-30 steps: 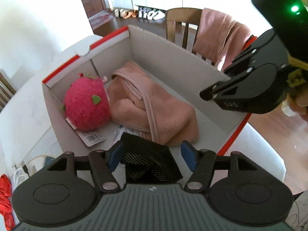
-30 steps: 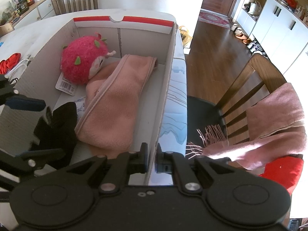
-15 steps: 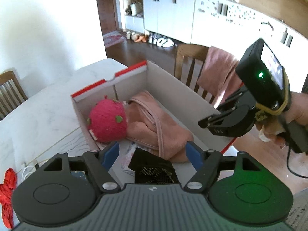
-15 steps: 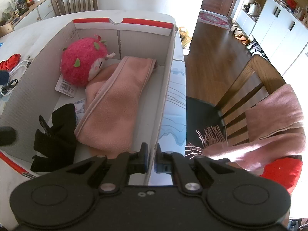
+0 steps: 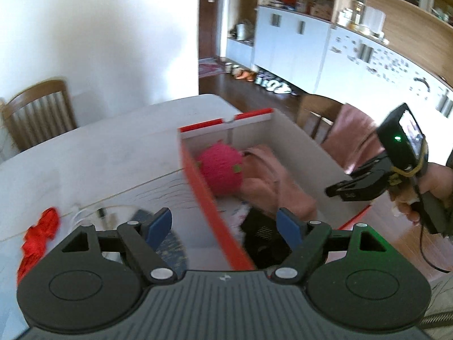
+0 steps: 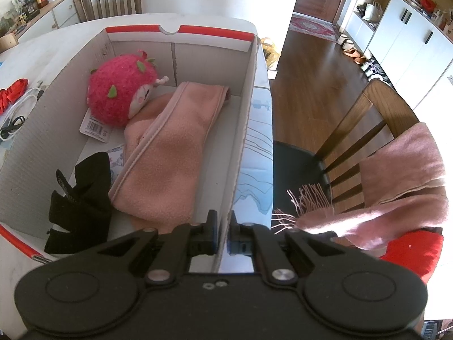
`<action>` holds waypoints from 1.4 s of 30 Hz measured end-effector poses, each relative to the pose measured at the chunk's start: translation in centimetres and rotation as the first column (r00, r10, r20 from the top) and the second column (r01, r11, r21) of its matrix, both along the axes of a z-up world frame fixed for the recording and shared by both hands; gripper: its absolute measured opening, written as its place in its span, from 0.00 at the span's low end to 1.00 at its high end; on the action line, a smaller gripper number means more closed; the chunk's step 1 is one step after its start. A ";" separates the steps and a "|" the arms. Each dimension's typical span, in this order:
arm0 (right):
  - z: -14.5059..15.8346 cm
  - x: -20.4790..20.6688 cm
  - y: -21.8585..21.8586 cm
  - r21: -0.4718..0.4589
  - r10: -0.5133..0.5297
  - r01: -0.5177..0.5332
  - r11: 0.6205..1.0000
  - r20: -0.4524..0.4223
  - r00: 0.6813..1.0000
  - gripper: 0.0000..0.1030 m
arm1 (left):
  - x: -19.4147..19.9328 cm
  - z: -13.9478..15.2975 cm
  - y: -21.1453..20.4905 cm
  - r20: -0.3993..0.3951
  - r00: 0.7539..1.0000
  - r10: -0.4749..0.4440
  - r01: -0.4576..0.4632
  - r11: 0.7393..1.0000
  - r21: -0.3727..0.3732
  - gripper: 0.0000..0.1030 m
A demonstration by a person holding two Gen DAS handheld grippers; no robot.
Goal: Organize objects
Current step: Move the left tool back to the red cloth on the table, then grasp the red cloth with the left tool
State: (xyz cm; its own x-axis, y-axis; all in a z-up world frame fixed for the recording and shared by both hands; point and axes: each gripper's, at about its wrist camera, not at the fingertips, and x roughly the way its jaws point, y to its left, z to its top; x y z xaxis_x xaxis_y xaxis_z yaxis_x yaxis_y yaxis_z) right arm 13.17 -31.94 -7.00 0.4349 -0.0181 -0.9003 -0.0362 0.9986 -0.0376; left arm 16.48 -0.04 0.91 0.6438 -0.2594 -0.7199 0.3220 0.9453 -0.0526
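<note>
**Clearing the box, lining up the next pick**

Pulling the left gripper (image 5: 223,225) off the box (image 6: 249,90) is the step in hand, as I read it. The black cloth (image 6: 79,204) lies in the near corner of the box, just beside the pink fleece (image 6: 172,144); the pink plush (image 6: 121,96) sits at the far end, touching the fleece.

- Left gripper: jaws opening, already wide, nothing between the pads. The box's red-edged wall shows between the fingers, but only behind them, not gripped.
- Right gripper (image 6: 223,236): pinched shut on the box's right wall near its front corner. Keep that hold; it likely stops the box sliding on the table (image 5: 119,153).
- Next candidates sit outside the box on its left: the red cloth (image 5: 39,235), a white cable (image 6: 19,104) and a dark item beside it that's too blurred to name.

How to do it well, my judgement:
- Let the jaws finish opening before you drop on the next item.
- Come down on soft cloth at its bunched middle, not an edge, so it doesn't trail.
- Steer clear of the cable when taking the red cloth; they lie near each other.
- Drop new items into the free floor along the right wall.
</note>
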 end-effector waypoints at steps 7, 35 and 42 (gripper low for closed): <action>0.0 0.0 0.2 -0.011 -0.009 0.009 1.000 -0.008 1.000 0.04 | -0.7 0.1 5.7 0.021 0.993 0.115 -0.115 0.993 0.008 0.83; -0.2 0.7 0.7 -0.039 -0.126 0.124 0.991 -0.056 0.990 0.06 | 8.4 -10.8 23.5 -0.056 0.952 0.300 -0.282 0.935 0.214 1.00; -0.3 0.8 1.0 -0.053 -0.154 0.150 0.987 -0.073 0.985 0.07 | 10.9 -13.6 25.7 -0.076 0.942 0.326 -0.297 0.920 0.256 1.00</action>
